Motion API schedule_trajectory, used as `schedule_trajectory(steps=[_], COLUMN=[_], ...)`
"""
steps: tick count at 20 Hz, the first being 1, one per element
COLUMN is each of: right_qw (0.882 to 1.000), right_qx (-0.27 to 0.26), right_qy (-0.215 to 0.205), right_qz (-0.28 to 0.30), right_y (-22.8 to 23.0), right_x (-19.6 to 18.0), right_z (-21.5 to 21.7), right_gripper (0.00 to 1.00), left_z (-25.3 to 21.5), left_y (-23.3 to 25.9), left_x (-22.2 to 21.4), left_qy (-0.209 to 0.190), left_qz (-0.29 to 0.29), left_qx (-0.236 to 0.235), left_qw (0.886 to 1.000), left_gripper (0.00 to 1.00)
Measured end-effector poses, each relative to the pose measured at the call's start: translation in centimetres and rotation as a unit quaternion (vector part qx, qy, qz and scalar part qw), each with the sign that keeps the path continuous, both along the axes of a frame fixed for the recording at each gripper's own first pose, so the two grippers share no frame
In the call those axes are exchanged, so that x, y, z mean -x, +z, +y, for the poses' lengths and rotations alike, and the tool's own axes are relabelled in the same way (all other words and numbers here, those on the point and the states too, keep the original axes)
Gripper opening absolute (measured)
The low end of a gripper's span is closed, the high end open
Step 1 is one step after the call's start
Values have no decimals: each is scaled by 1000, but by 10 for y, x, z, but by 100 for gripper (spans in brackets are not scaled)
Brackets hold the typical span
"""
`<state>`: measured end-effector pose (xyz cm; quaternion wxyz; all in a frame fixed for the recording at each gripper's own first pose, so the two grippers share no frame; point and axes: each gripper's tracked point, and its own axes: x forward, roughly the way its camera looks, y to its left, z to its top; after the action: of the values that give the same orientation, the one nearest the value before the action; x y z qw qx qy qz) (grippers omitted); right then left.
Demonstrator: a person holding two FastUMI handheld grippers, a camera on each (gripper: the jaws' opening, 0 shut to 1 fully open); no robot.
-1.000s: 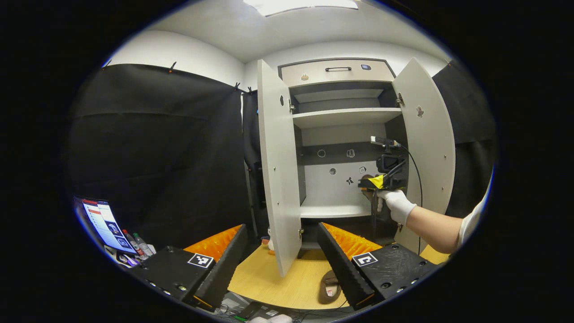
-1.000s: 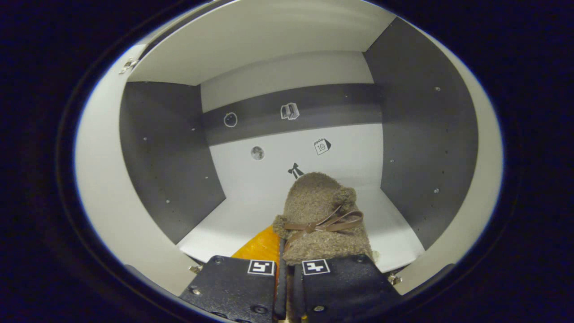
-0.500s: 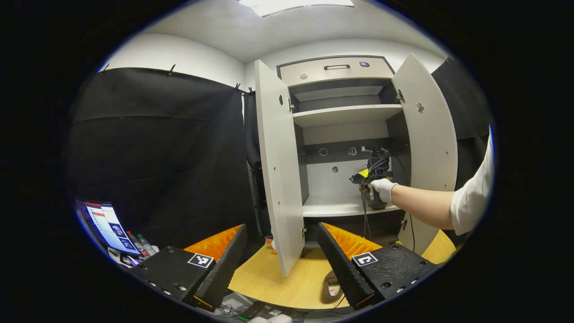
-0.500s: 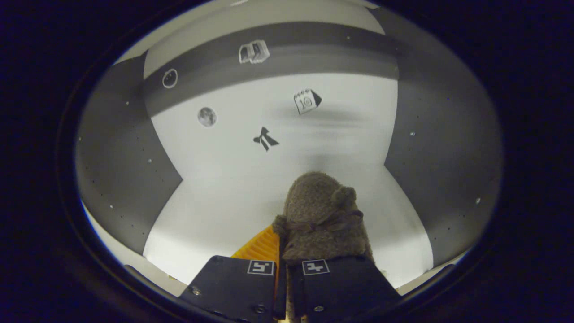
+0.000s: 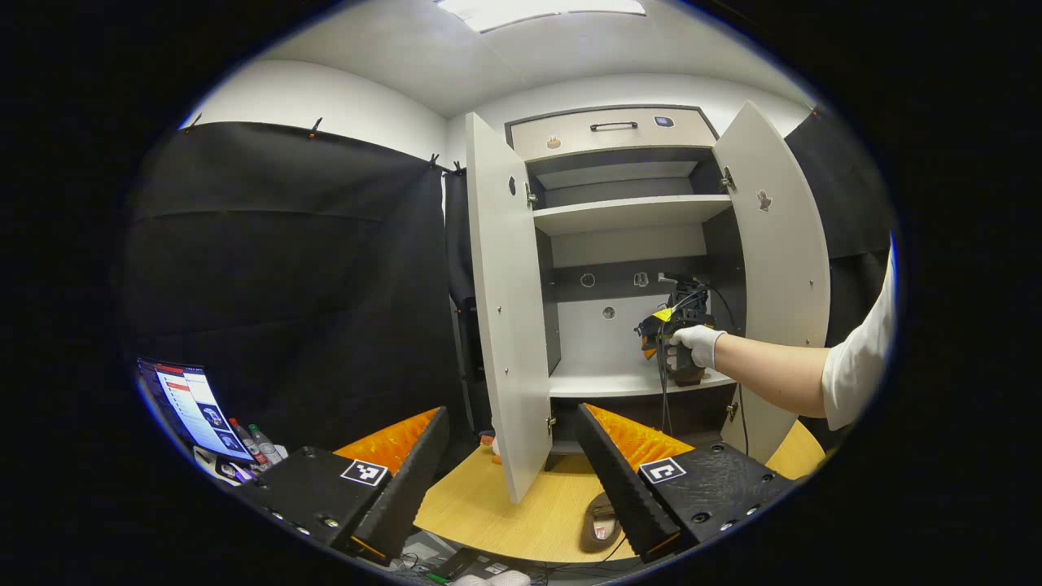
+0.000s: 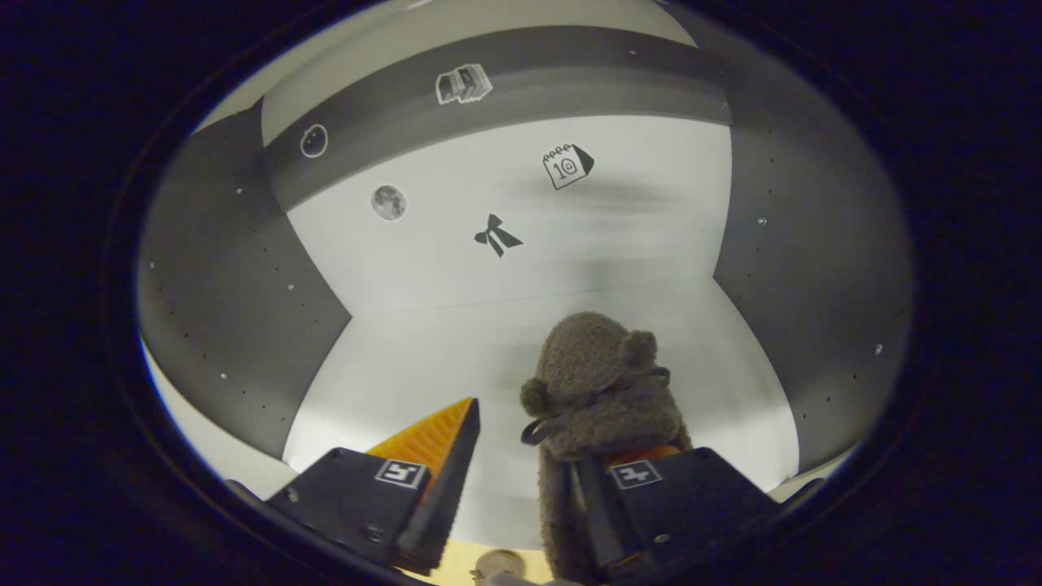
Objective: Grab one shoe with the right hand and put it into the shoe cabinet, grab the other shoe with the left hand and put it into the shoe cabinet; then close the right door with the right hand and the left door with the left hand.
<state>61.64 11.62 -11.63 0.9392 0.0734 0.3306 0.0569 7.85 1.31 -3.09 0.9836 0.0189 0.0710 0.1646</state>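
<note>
Your right hand-held gripper is sitting inside the cabinet over the white shelf, and its jaws are now standing wide apart. The first shoe, the fuzzy brown one, is lying just ahead of it on that shelf, leaning against the right finger while the left finger stands clear of it. Its long axis is running straight away from you toward the back wall, toe in, heel at the fingers. Half a second ago those fingers were nearly together with the shoe pinched between them; they have since spread, so I judge the release to be done and the move now in hand to be a straight pull back along the shoe's length without dragging the heel out.

The second shoe is lying on the wooden floor below the left door, just beside the right finger of your left hand-held gripper, toe pointing roughly toward the cabinet. That gripper is hanging wide open and holding nothing, about where it was a second ago. It is plainly the nearer of the two to this shoe, which lies down and slightly right of it. The right door is also standing open.
</note>
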Motion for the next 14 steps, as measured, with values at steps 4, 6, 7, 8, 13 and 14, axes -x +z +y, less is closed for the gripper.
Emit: schedule_trajectory(steps=[4, 6, 7, 8, 13, 14], right_qw=[998, 996, 994, 992, 983, 980], right_qx=[22, 31, 31, 37, 16, 8], right_qy=[11, 18, 23, 27, 45, 49], right_qz=[-58, -86, -107, -118, -179, -190], right_y=[19, 28, 37, 40, 66, 72], right_x=[28, 47, 55, 65, 123, 137], right_z=[-4, -6, -5, -6, -8, -8], right_gripper=[83, 94, 94, 94, 98, 98], left_z=[-1, -1, -2, -1, -3, -1], left_y=[0, 0, 0, -1, 0, 1], left_x=[4, 5, 6, 6, 4, 4], left_qy=[1, -1, -1, -1, 1, 2], left_qz=[-1, 1, 2, 4, -1, -3], left_qx=[0, -3, -4, -5, -10, -15], left_qw=[1000, 1000, 1000, 1000, 1000, 1000], left_gripper=[96, 96, 96, 96, 96, 96])
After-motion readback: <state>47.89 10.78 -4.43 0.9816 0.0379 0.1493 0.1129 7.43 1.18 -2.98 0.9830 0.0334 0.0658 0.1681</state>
